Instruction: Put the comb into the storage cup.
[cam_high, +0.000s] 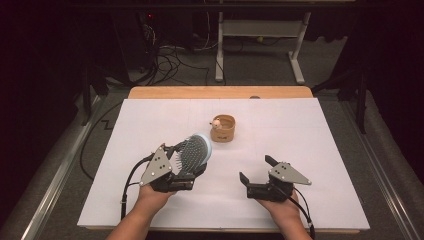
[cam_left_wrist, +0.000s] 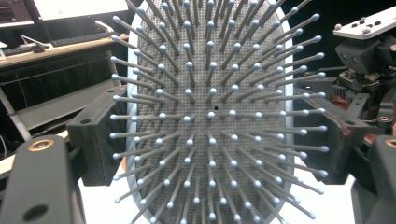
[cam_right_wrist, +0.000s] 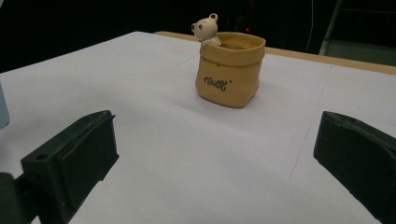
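- Left gripper (cam_high: 187, 162) clamped across the wide head of a hairbrush (cam_high: 194, 151), jaws pressing both edges; held above the white sheet (cam_high: 320, 150), bristles turned toward its own camera, probably to keep the grip steady.
- Right gripper (cam_high: 256, 170) empty, jaws wide apart, low over the sheet and aimed at the pot, likely readied for a grab.
- Farther off, small tan pot (cam_high: 222, 128) with a bear figure (cam_right_wrist: 205, 29) on its rim, standing upright, well apart from both grippers.

My table (cam_high: 150, 93) was a wooden top almost wholly covered by a white sheet (cam_high: 300, 150). Directly on that sheet stood a small tan pot (cam_high: 223, 128) with a bear figure at its rim, upright near the middle.
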